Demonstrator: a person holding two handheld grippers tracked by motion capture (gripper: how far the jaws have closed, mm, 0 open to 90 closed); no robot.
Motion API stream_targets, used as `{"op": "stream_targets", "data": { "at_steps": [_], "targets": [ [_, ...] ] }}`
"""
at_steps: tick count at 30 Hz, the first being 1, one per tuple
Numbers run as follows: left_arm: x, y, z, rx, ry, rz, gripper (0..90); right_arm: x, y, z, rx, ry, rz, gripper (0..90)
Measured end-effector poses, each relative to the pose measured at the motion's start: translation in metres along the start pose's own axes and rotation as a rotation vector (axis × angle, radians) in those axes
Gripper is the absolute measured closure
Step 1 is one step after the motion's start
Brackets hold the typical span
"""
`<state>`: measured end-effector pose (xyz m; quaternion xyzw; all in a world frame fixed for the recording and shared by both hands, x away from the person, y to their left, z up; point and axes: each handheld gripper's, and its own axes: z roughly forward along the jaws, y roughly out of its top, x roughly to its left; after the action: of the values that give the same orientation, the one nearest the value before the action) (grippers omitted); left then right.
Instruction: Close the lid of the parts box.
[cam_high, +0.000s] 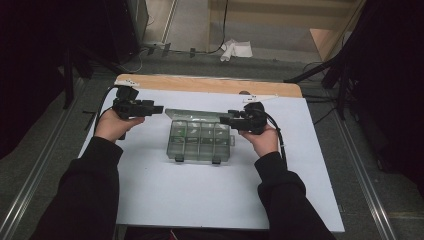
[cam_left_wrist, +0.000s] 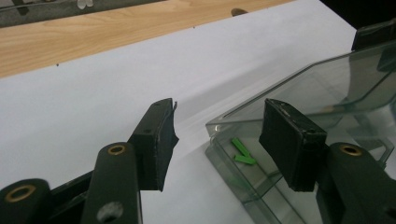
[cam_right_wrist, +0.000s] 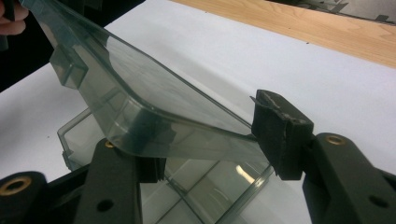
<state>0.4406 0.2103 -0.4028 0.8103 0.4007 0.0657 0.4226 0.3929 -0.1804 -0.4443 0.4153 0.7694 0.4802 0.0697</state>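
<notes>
A clear plastic compartment box (cam_high: 200, 142) lies mid-table with its lid (cam_high: 197, 115) raised at the back. My left gripper (cam_high: 160, 109) hovers open just left of the box; in the left gripper view its jaws (cam_left_wrist: 219, 135) frame the box's near corner (cam_left_wrist: 233, 172) without touching it, and two green pieces (cam_left_wrist: 243, 151) lie inside. My right gripper (cam_high: 222, 119) is at the lid's right end. In the right gripper view the tilted lid (cam_right_wrist: 140, 88) lies across its open jaws (cam_right_wrist: 205, 144), over the left jaw and up against the right pad (cam_right_wrist: 275, 135).
A white sheet (cam_high: 200, 200) covers the table, with a bare wooden strip (cam_high: 210, 84) along the far edge. Beyond it are dark stand legs (cam_high: 320, 70), cables and crumpled white paper (cam_high: 237, 49) on the floor. Metal rails (cam_high: 360, 170) run beside the table.
</notes>
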Motion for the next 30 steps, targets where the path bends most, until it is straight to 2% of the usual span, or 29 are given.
{"op": "stream_targets", "data": {
  "at_steps": [4,7,11,13,15,17,20,22,26,30],
  "targets": [
    [-0.004,0.003,-0.001,-0.020,-0.017,-0.002,51.9,0.002,-0.001,0.000,0.002,0.003,-0.008,46.2],
    [-0.008,0.007,0.000,-0.021,-0.049,-0.011,57.0,0.003,-0.003,0.000,-0.002,0.006,-0.011,44.4],
    [-0.016,0.011,0.004,-0.017,-0.070,0.019,66.2,0.004,-0.005,-0.001,-0.005,0.006,-0.019,42.1],
    [-0.019,0.012,0.007,-0.009,-0.090,0.025,70.8,0.005,-0.005,-0.003,-0.004,0.010,-0.008,40.0],
    [-0.023,0.013,0.010,0.012,-0.101,0.048,78.0,0.004,-0.006,-0.003,-0.012,0.024,-0.008,35.9],
    [-0.026,0.014,0.013,0.028,-0.122,0.054,82.4,0.004,-0.006,-0.004,-0.008,0.020,-0.014,33.6],
    [-0.027,0.013,0.017,0.050,-0.156,0.062,83.3,0.004,-0.007,-0.004,-0.002,0.021,-0.006,32.2],
    [-0.027,0.012,0.018,0.062,-0.158,0.067,87.0,0.003,-0.007,-0.003,0.007,0.026,-0.002,30.8],
    [-0.027,0.012,0.018,0.051,-0.173,0.069,87.1,0.002,-0.008,-0.003,0.026,0.020,-0.004,30.4],
    [-0.026,0.012,0.017,0.050,-0.168,0.062,86.9,0.002,-0.010,-0.003,0.048,0.012,0.009,29.3]
  ]
}}
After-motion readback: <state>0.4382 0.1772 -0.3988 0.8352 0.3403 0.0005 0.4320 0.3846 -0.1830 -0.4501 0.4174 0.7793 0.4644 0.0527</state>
